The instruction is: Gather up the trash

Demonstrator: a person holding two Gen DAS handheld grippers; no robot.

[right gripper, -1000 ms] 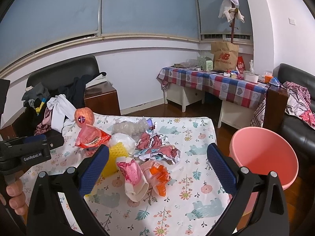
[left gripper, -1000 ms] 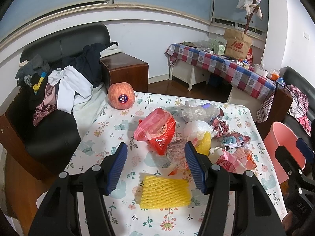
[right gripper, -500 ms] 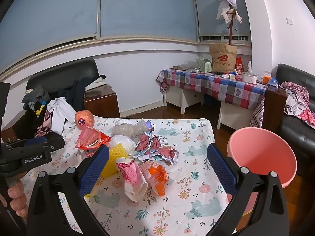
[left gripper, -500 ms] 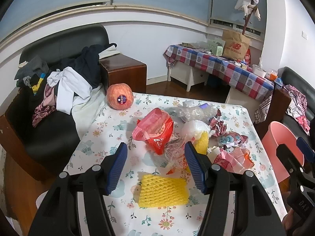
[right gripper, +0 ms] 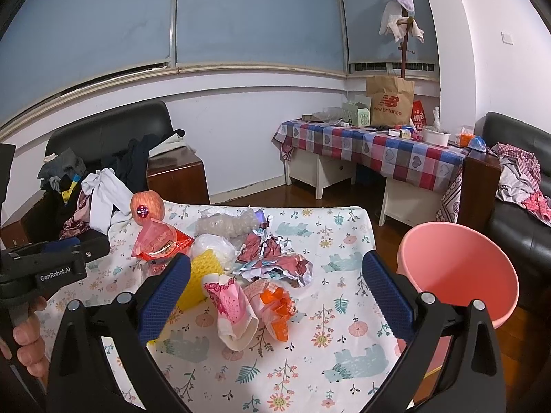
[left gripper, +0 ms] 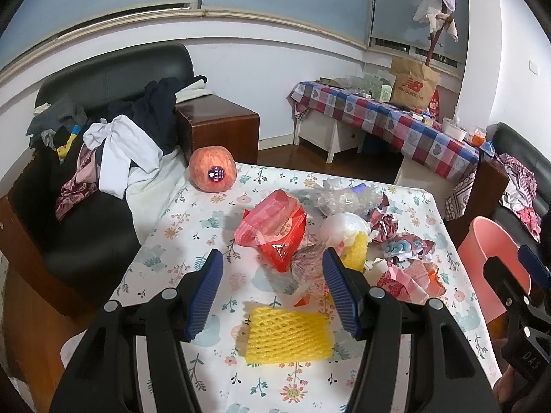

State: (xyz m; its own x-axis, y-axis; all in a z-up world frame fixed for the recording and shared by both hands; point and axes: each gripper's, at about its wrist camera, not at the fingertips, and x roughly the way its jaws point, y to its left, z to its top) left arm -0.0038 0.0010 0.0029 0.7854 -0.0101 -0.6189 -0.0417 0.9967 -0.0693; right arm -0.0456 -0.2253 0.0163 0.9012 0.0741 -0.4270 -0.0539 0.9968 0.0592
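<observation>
Trash lies piled on a floral-cloth table (left gripper: 165, 251): a yellow foam net (left gripper: 287, 332), a red snack bag (left gripper: 275, 232), a white plastic bag (left gripper: 344, 227), crumpled wrappers (right gripper: 275, 258) and a pink paper wrapper (right gripper: 234, 309). My left gripper (left gripper: 273, 290) is open and empty, hovering just behind the yellow net. My right gripper (right gripper: 275, 297) is open wide and empty, above the pink wrapper. A pink bin (right gripper: 458, 268) stands off the table's right side; it also shows in the left wrist view (left gripper: 489, 254).
An apple (left gripper: 213, 173) sits at the table's far left corner. A black sofa with clothes (left gripper: 103, 144) stands left of the table. A checked-cloth side table (right gripper: 372, 151) with a paper bag is at the back right. Another sofa (right gripper: 516, 179) is on the right.
Both grippers have drifted slightly back and up from the table; the scene has shifted a little lower in view. Nothing was grasped or moved.
</observation>
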